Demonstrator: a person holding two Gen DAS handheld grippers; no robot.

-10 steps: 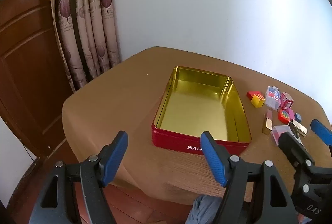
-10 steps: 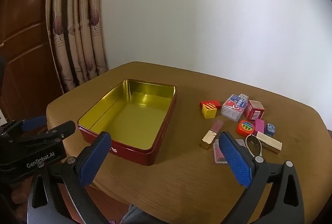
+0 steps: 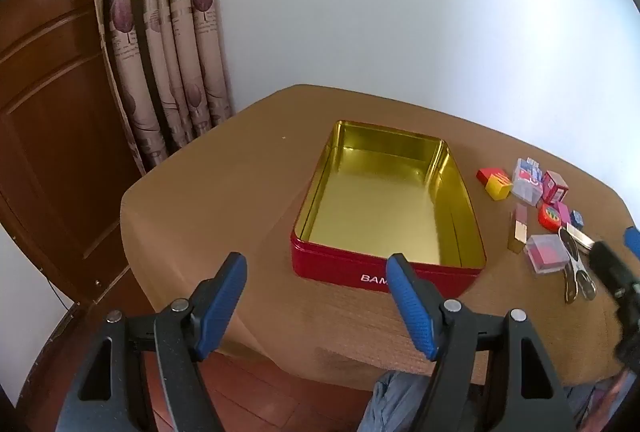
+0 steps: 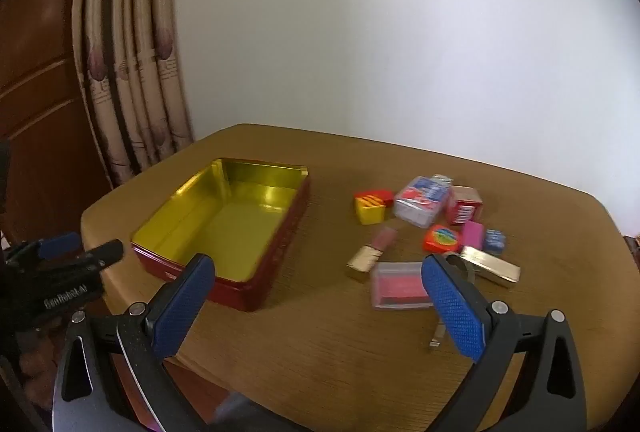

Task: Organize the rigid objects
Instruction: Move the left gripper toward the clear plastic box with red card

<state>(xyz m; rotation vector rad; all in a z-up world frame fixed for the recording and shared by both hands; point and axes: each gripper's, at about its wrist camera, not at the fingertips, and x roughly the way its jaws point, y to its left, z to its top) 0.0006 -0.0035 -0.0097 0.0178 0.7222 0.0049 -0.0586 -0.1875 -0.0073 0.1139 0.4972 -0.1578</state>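
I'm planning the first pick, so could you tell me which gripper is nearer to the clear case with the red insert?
Right. The right gripper hangs open just in front of the clear case, which lies near its right-hand finger. The left gripper is open in front of the red tin, left of the case.

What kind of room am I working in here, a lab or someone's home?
Most likely a home: a patterned curtain hangs beside a wooden door, and the small wooden table stands against a plain white wall.
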